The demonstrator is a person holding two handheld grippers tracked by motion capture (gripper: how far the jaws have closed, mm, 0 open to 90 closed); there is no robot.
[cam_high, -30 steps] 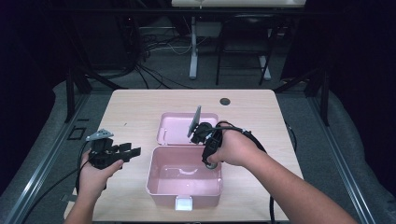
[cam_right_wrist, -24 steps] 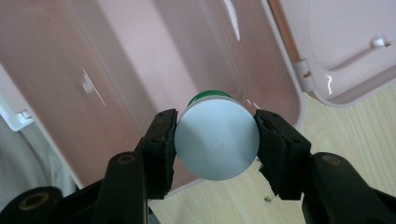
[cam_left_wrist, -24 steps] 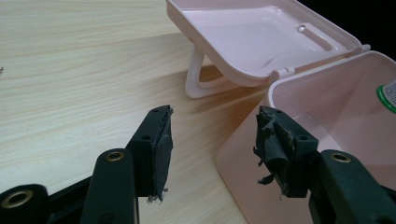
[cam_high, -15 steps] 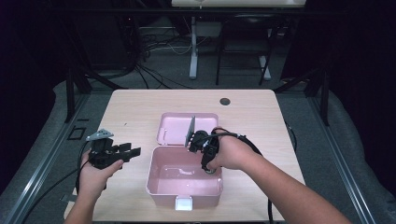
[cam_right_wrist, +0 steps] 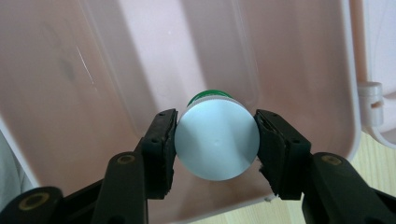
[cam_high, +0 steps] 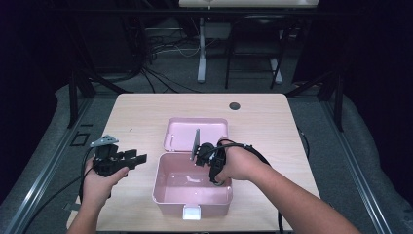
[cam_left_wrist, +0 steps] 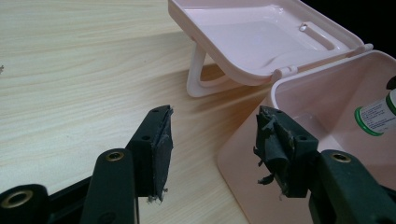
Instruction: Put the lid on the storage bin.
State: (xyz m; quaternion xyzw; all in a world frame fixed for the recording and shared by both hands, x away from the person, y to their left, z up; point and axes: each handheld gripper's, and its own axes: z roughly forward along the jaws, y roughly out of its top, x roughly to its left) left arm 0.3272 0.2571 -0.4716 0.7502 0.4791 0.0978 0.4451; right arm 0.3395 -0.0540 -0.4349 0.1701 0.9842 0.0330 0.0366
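The right gripper [cam_right_wrist: 215, 140], clamped on a silver-capped bottle [cam_right_wrist: 216, 140], holds it over the open pink box [cam_high: 168, 192], likely to set it inside, while the left gripper [cam_high: 132, 159], jaws apart, waits over the surface [cam_high: 272, 117].

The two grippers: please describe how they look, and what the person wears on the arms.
Both the left gripper and right gripper are black, with brass-coloured rivets and frayed black jaw pads. A grey triangular plate tops each, and black cables trail from them. The forearms are bare; no sleeves show.
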